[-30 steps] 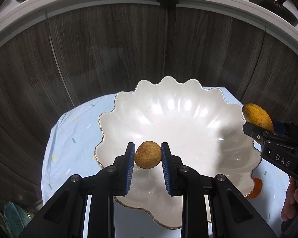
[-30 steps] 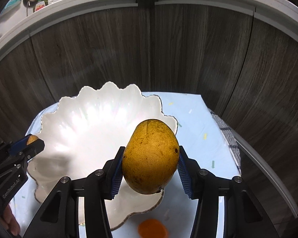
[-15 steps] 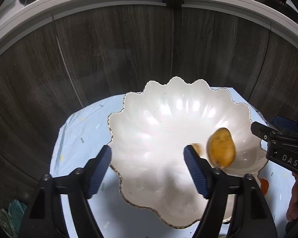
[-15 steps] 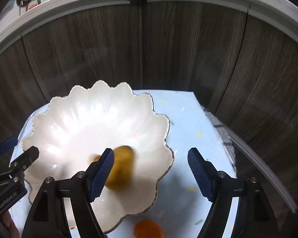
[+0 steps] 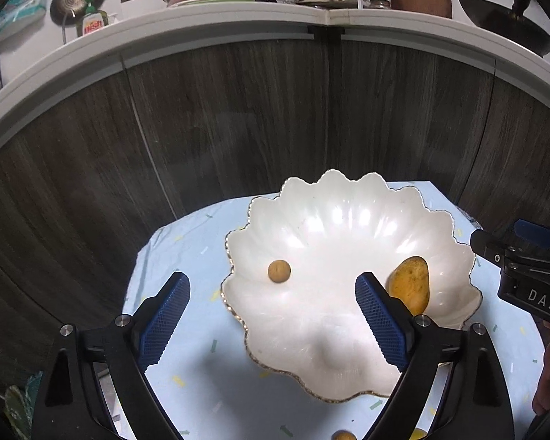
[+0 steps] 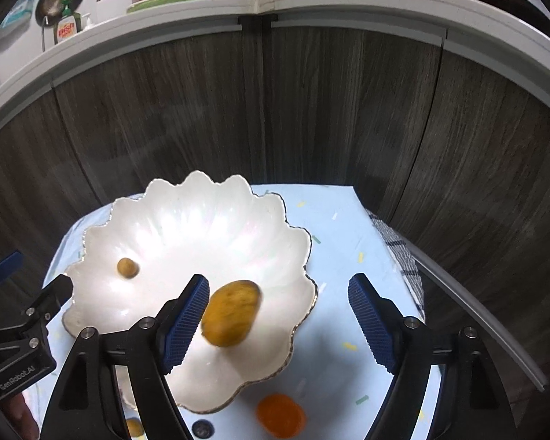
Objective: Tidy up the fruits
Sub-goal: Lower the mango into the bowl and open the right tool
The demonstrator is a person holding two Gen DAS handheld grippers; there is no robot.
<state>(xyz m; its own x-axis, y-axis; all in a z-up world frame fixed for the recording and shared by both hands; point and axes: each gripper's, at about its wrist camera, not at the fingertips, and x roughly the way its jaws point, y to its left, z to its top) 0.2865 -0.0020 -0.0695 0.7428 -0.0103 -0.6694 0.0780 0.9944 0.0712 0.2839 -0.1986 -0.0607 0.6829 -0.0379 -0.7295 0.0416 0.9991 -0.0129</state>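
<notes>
Inside the scalloped white bowl [image 5: 348, 330] lay a mango [image 5: 411, 283] near its right rim and a small round brown fruit [image 5: 279, 271] left of centre, well apart. Above it the left gripper [image 5: 271, 317] was opening, nothing between its jaws; the right gripper [image 6: 275, 324] stood spread and empty. An orange fruit [image 6: 280, 414] rested on the pale blue cloth [image 6: 348, 227] just outside the bowl.

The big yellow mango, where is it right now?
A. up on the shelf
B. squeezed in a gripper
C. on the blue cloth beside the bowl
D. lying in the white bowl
D: the mango lies inside the white bowl, near its right edge in the left wrist view, with no gripper pads touching it.
</notes>
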